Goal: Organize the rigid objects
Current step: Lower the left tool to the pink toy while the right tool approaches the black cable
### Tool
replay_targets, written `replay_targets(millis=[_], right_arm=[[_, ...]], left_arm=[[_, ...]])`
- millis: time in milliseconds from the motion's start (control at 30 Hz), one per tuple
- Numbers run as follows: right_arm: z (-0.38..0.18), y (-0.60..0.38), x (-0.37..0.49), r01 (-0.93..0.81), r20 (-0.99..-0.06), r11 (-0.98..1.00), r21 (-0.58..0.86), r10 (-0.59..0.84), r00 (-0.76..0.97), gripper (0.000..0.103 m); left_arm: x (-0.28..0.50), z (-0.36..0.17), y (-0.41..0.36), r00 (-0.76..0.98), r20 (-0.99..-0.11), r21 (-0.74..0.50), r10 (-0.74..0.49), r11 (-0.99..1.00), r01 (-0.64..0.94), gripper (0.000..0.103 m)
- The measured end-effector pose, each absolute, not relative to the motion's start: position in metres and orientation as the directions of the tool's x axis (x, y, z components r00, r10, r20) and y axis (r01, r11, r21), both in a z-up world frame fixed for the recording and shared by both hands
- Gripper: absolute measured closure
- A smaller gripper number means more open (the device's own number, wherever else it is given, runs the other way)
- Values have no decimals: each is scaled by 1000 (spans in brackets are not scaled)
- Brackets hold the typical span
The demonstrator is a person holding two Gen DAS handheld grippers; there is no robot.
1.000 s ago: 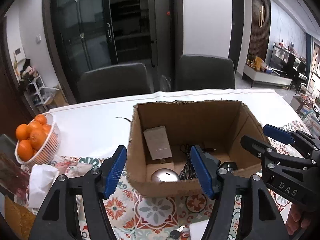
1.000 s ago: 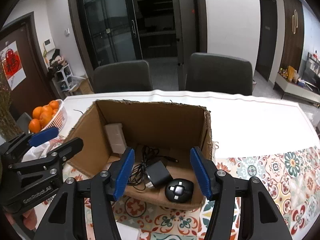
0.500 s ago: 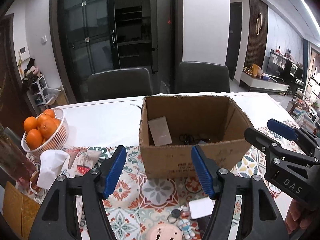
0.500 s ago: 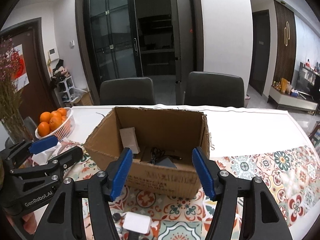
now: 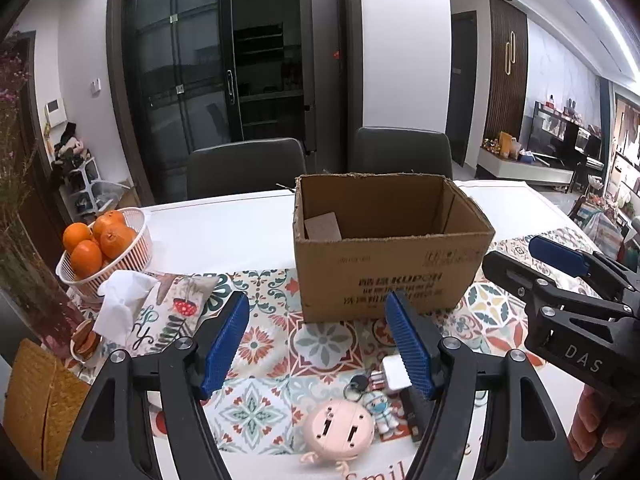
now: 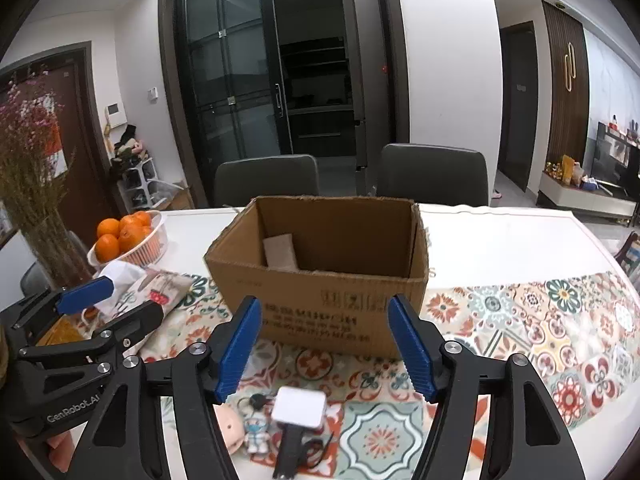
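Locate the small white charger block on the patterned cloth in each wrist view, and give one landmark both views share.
Left wrist view: the white charger block lies low and right of centre, partly hidden behind the inner pad of that gripper's right-hand finger, beside the keyring figurine.
Right wrist view: it lies bottom centre, between the jaws and below them, with the figurine to its left.
Shared landmark: the cardboard box standing beyond it.

A white basket of oranges (image 5: 104,248) is seen far ahead and to the left of the tongs, with a crumpled tissue (image 5: 120,304) nearer on that side. Two dark chairs (image 6: 268,178) are placed beyond, and dried flowers (image 6: 32,168) far left.
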State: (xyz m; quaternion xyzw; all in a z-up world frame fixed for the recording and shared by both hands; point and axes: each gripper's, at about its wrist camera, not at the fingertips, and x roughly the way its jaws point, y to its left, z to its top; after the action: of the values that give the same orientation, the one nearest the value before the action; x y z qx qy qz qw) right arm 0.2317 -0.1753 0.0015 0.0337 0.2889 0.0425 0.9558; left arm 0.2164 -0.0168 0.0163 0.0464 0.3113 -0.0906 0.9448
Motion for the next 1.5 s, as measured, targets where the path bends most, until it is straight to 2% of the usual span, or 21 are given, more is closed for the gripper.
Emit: replay_targets(millis=[700,1000,1367,1500], right_arm=[[-31,-159,178,-42,-558,993,112,98,824,35],[-43,-154,159,-24,-547,996,83,66,835,35],[-73,-147,160,-31,-616,993,111,93,782,35],[-82,-146,163,-32,-633,993,111,95,768,35]], left_arm=[[160,-8,1,815,-564,83,-133,973,216,28],[152,-34,1,783,-601,87,-160,961,264,28],[155,-64,1,723,-663,70,-195,945,318,24],[158,-74,0,699,-684,69,-210,935,348,20]])
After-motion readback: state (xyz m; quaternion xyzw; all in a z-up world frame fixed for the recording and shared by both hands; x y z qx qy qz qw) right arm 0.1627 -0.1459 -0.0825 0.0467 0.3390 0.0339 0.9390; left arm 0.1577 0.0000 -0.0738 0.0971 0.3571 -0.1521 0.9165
